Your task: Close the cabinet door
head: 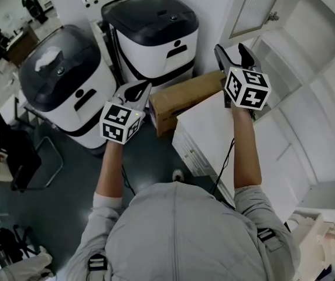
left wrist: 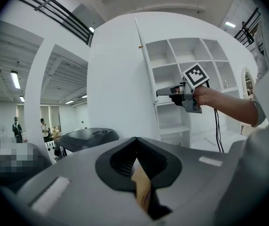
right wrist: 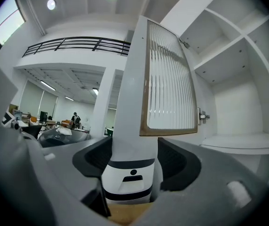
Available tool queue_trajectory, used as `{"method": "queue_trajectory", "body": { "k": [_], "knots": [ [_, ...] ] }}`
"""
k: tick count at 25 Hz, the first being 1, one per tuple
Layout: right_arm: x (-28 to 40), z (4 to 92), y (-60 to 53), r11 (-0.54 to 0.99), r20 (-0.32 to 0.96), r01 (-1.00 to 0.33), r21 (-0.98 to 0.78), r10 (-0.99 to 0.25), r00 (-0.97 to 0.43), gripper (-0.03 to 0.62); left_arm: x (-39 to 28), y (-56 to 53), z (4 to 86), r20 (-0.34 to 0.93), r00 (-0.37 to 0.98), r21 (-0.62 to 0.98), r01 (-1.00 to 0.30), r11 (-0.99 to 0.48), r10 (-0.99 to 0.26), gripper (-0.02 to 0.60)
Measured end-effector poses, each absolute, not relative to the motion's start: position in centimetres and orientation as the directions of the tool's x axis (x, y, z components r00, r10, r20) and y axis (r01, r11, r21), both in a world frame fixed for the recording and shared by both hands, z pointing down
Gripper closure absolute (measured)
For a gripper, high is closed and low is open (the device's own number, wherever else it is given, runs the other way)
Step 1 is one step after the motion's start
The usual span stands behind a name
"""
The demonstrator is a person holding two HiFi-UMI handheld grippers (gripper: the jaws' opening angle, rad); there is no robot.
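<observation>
Ahead of the right hand-held gripper [right wrist: 132, 169], slightly above: open cabinet door [right wrist: 170, 79].

Dark grey floor [head: 150, 157], seen steeply from above. Standing directly on it, side by side: two white machines with black lids, one at left [head: 62, 81] and one behind it to the right [head: 156, 34]. Just beside the right-hand machine, a brown cardboard box [head: 185, 98], lying lengthwise between that machine and a low white unit [head: 214, 133], touching or nearly touching the unit's corner. At far left, a black chair [head: 15, 151] on thin metal legs, well apart from the box. At right, a tall white cabinet [head: 325, 122] on the same floor, with shelves [left wrist: 186, 65] stacked in open compartments; lowest visible shelf board [right wrist: 238, 142] white and level.
</observation>
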State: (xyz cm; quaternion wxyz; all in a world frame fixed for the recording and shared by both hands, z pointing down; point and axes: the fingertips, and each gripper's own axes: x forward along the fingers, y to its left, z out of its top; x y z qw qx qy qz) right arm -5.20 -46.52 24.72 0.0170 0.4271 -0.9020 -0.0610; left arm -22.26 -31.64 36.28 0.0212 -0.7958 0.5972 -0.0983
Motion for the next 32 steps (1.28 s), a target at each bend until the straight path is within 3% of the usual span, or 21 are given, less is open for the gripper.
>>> {"method": "queue_trajectory", "body": {
  "k": [6,25,29,32],
  "knots": [
    [-2.6,25.0,-45.3,0.615,-0.027,-0.785,0.072,-0.786,-0.618,0.287,-20.9,-31.4,36.0,0.132,0.311,-0.157,-0.931,-0.329,-0.941,0.563],
    [7.2,25.0,-41.3,0.535,-0.092,-0.842,0.076,-0.837,-0.540,0.455,-12.5,-30.9,38.4,0.207,0.527,-0.159,-0.813,-0.560,-0.824,0.563],
    [8.9,25.0,-41.7,0.613,-0.137,-0.790,0.009,-0.782,-0.609,0.454,-11.0,-31.7,38.7,0.223,0.543,-0.161,-0.799,-0.580,-0.810,0.563],
    [11.5,25.1,-42.9,0.557,-0.141,-0.831,-0.003,-0.823,-0.551,0.466,-9.8,-32.4,38.7,0.230,0.555,-0.167,-0.787,-0.594,-0.799,0.563]
  ]
}}
